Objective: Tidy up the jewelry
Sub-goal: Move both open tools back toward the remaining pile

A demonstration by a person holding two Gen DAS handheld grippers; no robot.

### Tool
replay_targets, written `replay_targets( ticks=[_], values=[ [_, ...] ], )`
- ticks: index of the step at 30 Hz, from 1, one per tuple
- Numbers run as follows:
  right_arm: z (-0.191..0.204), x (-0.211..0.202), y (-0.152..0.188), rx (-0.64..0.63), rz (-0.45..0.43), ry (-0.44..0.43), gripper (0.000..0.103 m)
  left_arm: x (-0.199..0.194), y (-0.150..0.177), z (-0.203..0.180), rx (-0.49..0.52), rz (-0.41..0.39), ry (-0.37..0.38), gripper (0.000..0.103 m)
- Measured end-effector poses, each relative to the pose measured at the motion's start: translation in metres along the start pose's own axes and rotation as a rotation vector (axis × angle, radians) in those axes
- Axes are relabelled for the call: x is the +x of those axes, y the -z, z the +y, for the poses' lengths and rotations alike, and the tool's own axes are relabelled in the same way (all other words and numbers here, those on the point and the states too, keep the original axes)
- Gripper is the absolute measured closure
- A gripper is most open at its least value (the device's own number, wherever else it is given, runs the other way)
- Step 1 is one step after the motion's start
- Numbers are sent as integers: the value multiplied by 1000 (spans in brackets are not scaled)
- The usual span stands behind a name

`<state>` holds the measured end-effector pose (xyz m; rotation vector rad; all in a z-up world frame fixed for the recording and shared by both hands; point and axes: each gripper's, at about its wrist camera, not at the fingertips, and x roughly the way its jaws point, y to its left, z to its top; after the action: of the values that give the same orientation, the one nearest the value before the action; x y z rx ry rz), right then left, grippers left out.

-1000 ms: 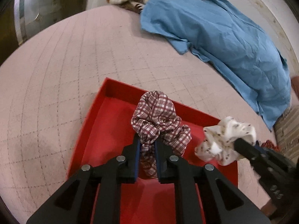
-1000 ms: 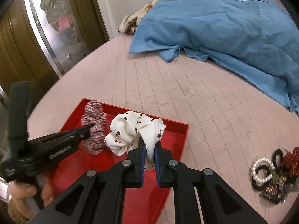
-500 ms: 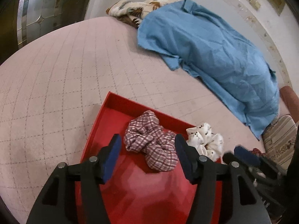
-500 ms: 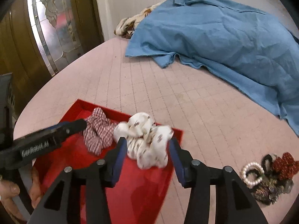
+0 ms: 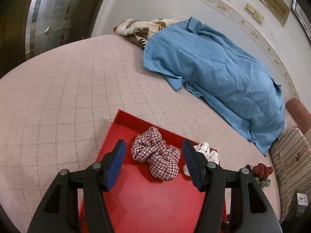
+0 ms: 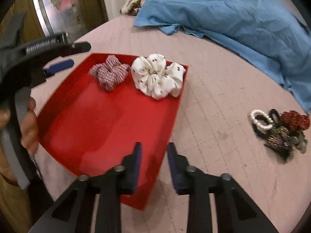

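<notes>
left gripper (image 5: 153, 149): released, empty | right gripper (image 6: 153, 145): released, empty | plaid scrunchie (image 5: 155, 153) and white scrunchie (image 6: 158, 75) in tray (image 6: 97, 128)

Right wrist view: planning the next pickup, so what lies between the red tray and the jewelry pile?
Only bare pink bedspread between the red tray and the jewelry pile, seen in the right wrist view.
</notes>
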<state>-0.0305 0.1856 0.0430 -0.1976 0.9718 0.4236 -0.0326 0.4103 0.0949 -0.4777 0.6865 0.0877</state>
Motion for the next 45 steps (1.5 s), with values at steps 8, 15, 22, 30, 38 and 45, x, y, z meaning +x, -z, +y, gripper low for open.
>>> replay_targets(
  ticks=[8,15,22,30,38,45],
  values=[
    [-5,-10,20,46,30,-40,91,0,9,-16,86,-13,-46,44],
    [7,-22,38,30,31,-93,90,0,17,-26,132,-29,-81,44],
    [-6,-50,50,27,-63,-109,73,-25,36,-57,232,-111,-118,41],
    [-100,-92,80,145,-161,-11,55,-49,75,-121,387,-35,-45,40],
    [-231,-102,123,413,-184,80,55,-38,97,-196,443,121,94,39],
    [-303,-106,135,541,-245,97,50,-16,118,-250,459,188,113,39]
  ],
)
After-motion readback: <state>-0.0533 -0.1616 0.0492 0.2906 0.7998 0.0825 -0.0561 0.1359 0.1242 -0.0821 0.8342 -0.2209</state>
